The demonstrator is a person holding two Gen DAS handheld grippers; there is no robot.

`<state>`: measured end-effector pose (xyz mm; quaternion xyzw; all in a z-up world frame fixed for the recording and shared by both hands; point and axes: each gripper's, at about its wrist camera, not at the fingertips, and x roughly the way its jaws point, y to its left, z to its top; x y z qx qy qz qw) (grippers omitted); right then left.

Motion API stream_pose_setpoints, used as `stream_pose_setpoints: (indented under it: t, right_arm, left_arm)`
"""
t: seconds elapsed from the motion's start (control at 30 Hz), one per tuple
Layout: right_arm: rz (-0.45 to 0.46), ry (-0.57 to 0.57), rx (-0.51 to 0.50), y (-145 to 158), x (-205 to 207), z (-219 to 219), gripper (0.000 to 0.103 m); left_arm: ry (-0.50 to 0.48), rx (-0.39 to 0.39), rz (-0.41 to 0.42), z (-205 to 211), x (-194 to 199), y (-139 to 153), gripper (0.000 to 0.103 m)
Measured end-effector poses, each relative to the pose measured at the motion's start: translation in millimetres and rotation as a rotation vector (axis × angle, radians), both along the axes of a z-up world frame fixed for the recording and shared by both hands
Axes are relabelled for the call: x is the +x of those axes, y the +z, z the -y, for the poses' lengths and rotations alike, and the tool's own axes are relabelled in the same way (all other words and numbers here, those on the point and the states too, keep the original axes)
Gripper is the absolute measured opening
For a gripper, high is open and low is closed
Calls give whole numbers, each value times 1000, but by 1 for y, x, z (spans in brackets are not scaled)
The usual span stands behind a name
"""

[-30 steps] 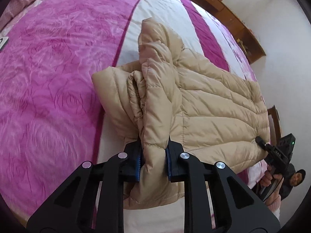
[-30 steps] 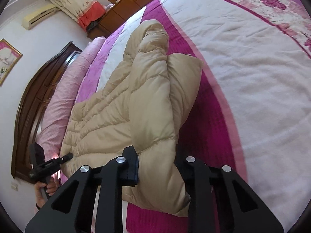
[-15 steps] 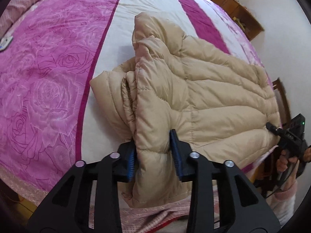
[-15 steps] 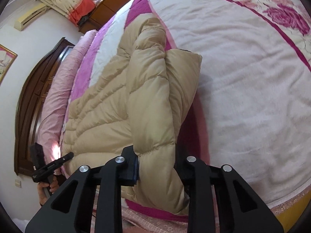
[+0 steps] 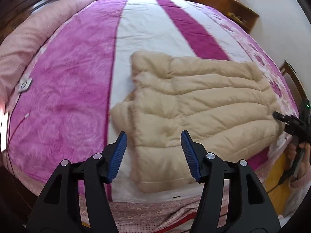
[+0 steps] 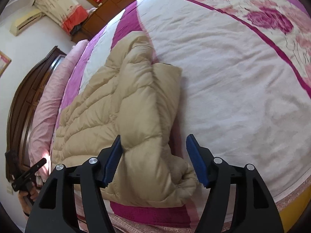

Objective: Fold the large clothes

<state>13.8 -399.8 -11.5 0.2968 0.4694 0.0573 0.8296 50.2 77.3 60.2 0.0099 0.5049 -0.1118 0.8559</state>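
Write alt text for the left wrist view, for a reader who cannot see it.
A beige puffer jacket lies folded on a bed with a magenta-and-white striped cover, just beyond the open left tool, whose blue-padded fingers hold nothing. At the right edge, the right tool reaches toward the jacket's far end.

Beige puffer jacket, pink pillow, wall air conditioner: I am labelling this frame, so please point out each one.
Beige puffer jacket (image 5: 204,104), left wrist view, middle of its quilted top panel.
Pink pillow (image 5: 33,38), left wrist view, its bare upper face.
Wall air conditioner (image 6: 25,22), right wrist view, centre of its front.
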Motion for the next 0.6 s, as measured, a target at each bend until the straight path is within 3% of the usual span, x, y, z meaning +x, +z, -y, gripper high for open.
stream_pose_setpoints:
  t: [0.13, 0.27, 0.47, 0.6]
  right_arm:
    - [-4, -1, 1, 2, -1, -3, 66]
    - [6, -18, 13, 10, -8, 1, 74]
    - [-9, -45, 4, 3, -13, 9, 76]
    - [-13, -40, 54, -9, -13, 11, 76]
  left_arm:
    - [-63, -25, -23, 32, 3, -3, 58]
    - [-127, -67, -70, 70, 9, -16, 58]
    - [-215, -53, -84, 115, 12, -26, 58]
    - [-250, 15, -114, 142, 14, -39, 58]
